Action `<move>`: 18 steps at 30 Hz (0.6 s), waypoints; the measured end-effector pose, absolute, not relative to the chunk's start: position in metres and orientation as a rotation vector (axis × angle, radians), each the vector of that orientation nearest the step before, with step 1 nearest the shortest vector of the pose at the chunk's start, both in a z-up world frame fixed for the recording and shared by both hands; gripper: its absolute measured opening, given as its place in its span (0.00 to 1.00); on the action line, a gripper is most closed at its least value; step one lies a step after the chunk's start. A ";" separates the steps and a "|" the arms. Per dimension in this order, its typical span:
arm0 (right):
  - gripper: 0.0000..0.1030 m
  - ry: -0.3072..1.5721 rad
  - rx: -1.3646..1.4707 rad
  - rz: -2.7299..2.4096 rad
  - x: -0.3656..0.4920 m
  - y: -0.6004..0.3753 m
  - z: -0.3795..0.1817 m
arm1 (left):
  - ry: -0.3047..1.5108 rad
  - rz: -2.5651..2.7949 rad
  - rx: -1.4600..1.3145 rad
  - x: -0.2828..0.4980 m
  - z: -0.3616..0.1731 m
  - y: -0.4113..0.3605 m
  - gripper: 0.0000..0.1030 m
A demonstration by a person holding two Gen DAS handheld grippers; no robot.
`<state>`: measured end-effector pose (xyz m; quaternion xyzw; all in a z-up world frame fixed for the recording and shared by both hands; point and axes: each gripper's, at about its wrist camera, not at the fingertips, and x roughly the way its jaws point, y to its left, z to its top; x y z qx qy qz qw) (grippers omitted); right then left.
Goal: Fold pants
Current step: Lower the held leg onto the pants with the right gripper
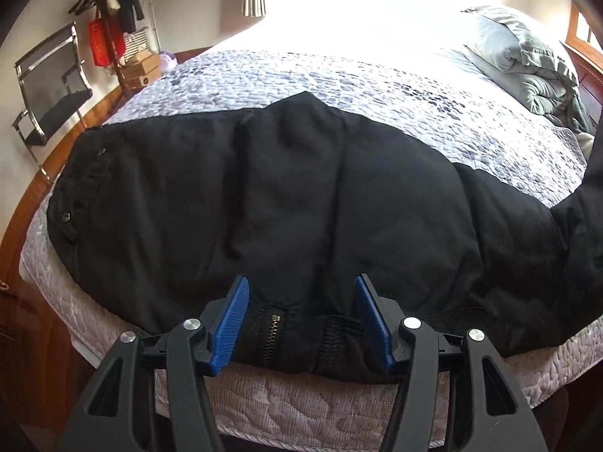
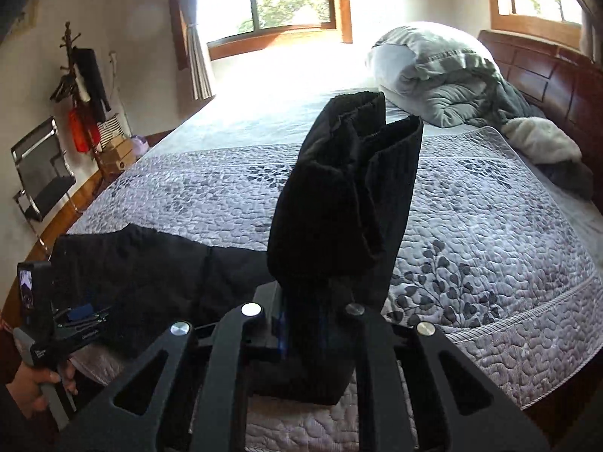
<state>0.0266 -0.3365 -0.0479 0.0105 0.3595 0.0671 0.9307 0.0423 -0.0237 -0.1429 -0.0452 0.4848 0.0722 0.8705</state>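
Black pants point(image 1: 301, 196) lie spread across the near side of the quilted bed point(image 1: 339, 75), waistband with buttons to the left. My left gripper point(image 1: 301, 320) sits at the near bed edge with its blue pads point(image 1: 230, 324) against a bunched fold of the pants that shows a brass zipper point(image 1: 273, 333). My right gripper point(image 2: 301, 331) is shut on the leg ends of the pants point(image 2: 346, 196). That fabric stands lifted above the bed and hides most of its pads. The left gripper point(image 2: 79, 312) and the hand holding it also show in the right wrist view, over the pants.
A pillow point(image 2: 426, 56) and a rumpled grey blanket point(image 2: 490, 101) lie at the headboard end. A metal chair point(image 1: 49, 83) and a coat rack point(image 1: 113, 7) stand by the wall to the left. Bright windows are behind the bed.
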 end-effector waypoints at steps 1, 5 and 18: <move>0.11 0.749 -0.002 0.161 0.027 -0.324 -0.052 | 1.020 0.155 -0.109 0.041 -0.144 -0.018 0.57; 0.11 0.814 -0.045 0.238 0.032 -0.285 -0.072 | 1.020 0.174 -0.140 0.037 -0.144 -0.004 0.57; 0.13 1.007 -0.196 0.382 0.026 -0.197 -0.163 | 1.028 0.246 -0.187 0.036 -0.148 0.035 0.63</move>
